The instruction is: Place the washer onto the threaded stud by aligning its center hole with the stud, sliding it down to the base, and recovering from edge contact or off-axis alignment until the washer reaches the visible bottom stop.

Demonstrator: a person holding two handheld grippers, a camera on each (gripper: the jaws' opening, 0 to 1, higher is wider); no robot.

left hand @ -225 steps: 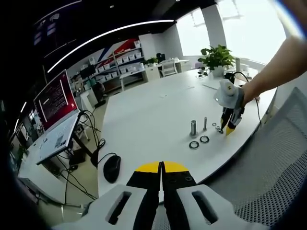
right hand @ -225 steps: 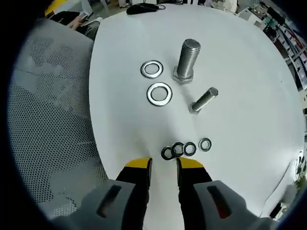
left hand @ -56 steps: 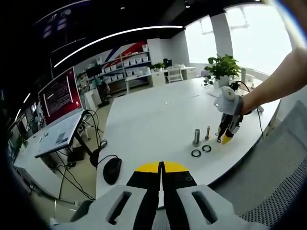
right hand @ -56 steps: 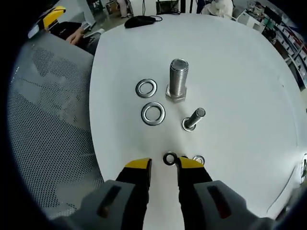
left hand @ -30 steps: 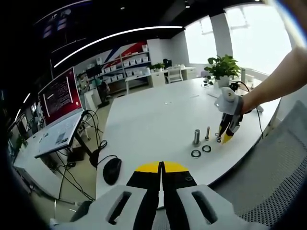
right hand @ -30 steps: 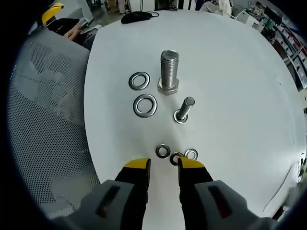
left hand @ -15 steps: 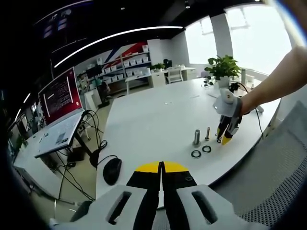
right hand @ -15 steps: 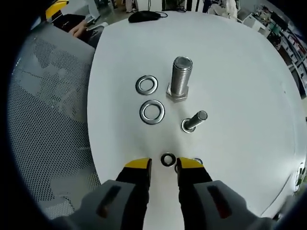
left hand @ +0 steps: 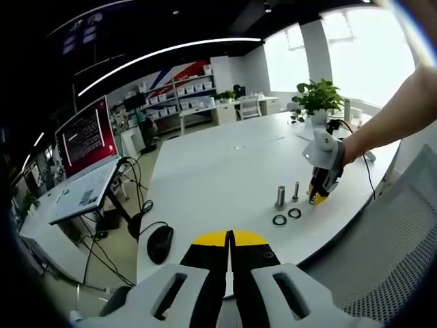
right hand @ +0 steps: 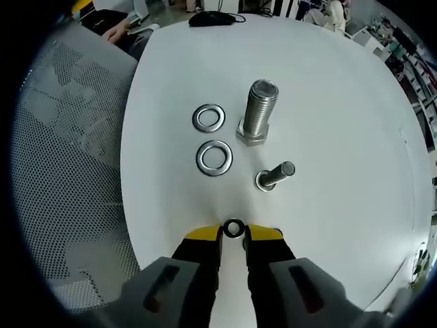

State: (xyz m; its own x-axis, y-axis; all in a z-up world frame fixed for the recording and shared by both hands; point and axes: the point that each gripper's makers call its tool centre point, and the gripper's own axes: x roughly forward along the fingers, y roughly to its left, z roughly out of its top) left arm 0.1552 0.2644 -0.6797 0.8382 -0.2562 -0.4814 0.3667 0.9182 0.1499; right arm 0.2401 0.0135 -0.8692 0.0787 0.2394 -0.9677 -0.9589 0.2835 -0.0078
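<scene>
On the white table (right hand: pixel 328 102) a thick threaded bolt (right hand: pixel 261 109) stands upright on its hex head, with a thinner bolt (right hand: pixel 273 176) nearer me. Two large washers (right hand: pixel 209 117) (right hand: pixel 214 157) lie flat to their left. My right gripper (right hand: pixel 233 234) is low over the table, its yellow-tipped jaws drawn in against a small dark washer (right hand: pixel 233 227) at the tips. The left gripper view, taken from off the table edge, has my left gripper (left hand: pixel 229 239) shut with nothing in it. Far off it also shows the right gripper (left hand: pixel 318 199) in a person's hand beside both bolts (left hand: pixel 280 196).
A grey mesh chair (right hand: pixel 61 171) sits along the table's left edge. A black mouse (right hand: pixel 215 18) lies at the far end and appears again (left hand: pixel 159 240) in the left gripper view. A red-screened laptop (left hand: pixel 82 140) and a potted plant (left hand: pixel 317 96) stand beyond.
The right jaws have narrowed from a wide gap to the width of the small washer between their tips. The left gripper has stayed still and shut.
</scene>
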